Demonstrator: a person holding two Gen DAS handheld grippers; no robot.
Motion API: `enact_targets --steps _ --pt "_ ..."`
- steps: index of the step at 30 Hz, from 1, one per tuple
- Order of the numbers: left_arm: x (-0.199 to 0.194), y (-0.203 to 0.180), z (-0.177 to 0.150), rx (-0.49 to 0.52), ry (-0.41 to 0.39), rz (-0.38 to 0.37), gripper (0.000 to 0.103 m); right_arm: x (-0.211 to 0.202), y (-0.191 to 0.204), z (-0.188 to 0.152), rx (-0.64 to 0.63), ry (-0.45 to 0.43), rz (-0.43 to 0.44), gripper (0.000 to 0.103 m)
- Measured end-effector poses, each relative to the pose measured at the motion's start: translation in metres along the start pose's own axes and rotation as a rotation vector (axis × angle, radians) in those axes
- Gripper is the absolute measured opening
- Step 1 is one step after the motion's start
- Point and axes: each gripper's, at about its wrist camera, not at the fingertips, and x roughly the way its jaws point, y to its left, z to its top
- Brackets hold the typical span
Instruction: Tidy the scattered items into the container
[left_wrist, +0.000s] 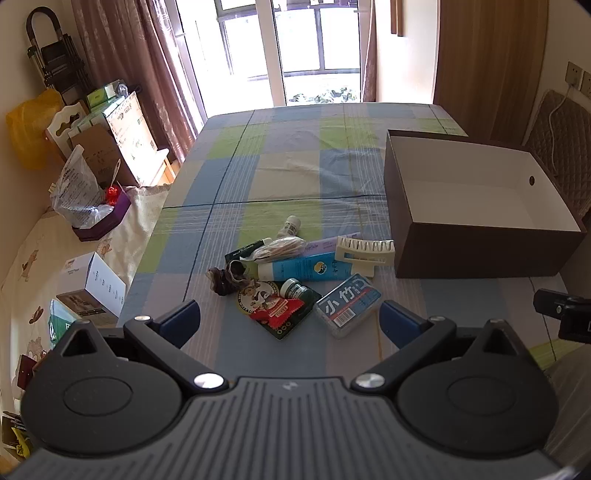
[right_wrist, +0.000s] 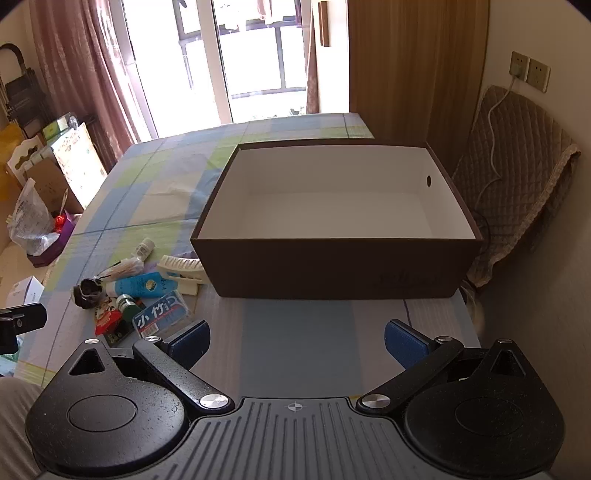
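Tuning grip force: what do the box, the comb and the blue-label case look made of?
Box: likely cardboard, matte brown outside, white inside; thin straight walls and a punched hole.
Comb: seems hard plastic, cream, moulded teeth.
Blue-label case: probably clear rigid plastic; see-through edges with glare.

The table (left_wrist: 295, 166) is covered by a woven checked cloth, matt and lightly creased. On it stands the container (right_wrist: 332, 266), a cardboard box that is matt dark brown outside and smooth white paper inside. Just left of the container, a cream comb (left_wrist: 364, 251) of matt moulded plastic is seen. Beside it lies a glossy blue plastic tube (left_wrist: 306, 269). Near the tube, a clear hard plastic case (left_wrist: 349, 304) with a printed paper label is found, along with a crinkled transparent film packet (left_wrist: 282, 247). The left gripper (left_wrist: 290, 319) is made of matt black plastic with shiny metal screws and blue rubbery pads (left_wrist: 399, 321).
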Motion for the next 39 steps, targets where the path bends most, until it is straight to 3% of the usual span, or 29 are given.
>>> enact_targets --steps 5,25,33,39 --pt "0.008 -0.024 0.007 -0.011 0.016 0.013 0.102 0.003 0.001 -0.002 -0.002 0.006 -0.003 0.103" --pt "0.033 -0.019 0.008 -0.023 0.055 0.019 0.102 0.018 0.004 -0.005 -0.001 0.021 -0.011 0.103" --pt "0.043 -0.008 0.005 -0.021 0.052 0.015 0.102 0.022 0.009 -0.003 0.004 -0.065 0.086 0.103" --pt "0.052 0.014 0.002 -0.035 0.043 -0.006 0.102 0.041 0.024 0.000 -0.101 0.006 0.146 0.103"
